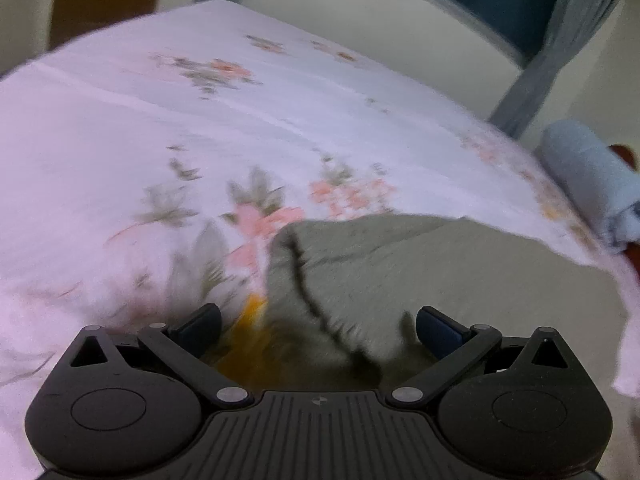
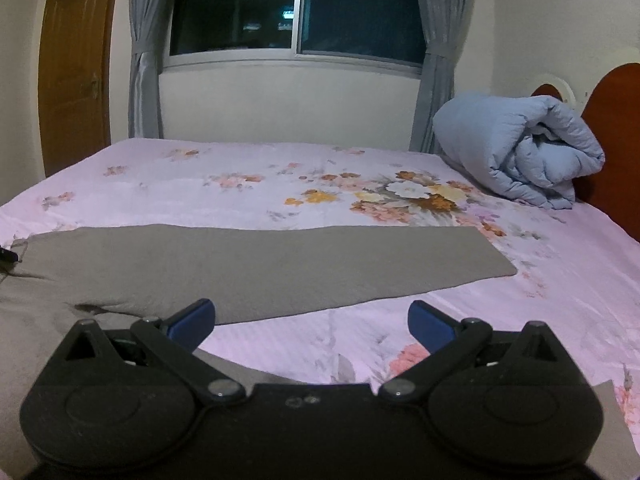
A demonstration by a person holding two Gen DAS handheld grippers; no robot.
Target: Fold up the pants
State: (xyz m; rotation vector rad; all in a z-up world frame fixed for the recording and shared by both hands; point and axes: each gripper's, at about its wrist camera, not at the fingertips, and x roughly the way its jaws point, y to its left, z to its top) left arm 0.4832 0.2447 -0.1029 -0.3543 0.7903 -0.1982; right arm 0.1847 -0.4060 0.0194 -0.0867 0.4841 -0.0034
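The pants [image 2: 256, 264] lie spread on the bed [image 2: 560, 280], no fold yet; left gripper [image 1: 318, 330] and right gripper [image 2: 312, 322] both gape empty.

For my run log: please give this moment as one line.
pants: flat on bed | left gripper: open | right gripper: open

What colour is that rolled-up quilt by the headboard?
The puffy rolled quilt is light blue, clearest in the right wrist view.
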